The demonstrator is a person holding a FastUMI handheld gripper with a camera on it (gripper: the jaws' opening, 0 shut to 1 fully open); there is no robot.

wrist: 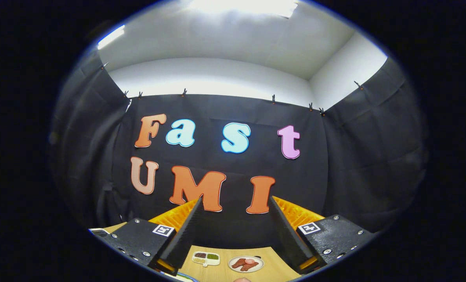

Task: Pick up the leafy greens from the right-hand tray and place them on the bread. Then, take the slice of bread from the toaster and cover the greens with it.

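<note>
My gripper point(233, 203) is held up high and level, its two fingers spread wide with nothing between them. Far below, between the finger bases, lies a wooden table point(272, 270). On it sits a small white divided tray point(206, 257) with dark and green fillings, and beside it a round white plate point(246, 263) with reddish-brown pieces of food. I cannot make out the bread, the toaster or loose leafy greens from here.
Black cloth walls close the booth at the back and on both sides, with white wall and ceiling lights above. A pale rounded thing point(241, 279) peeks in at the table's near edge. A white-edged object point(99, 232) lies beyond the left finger base.
</note>
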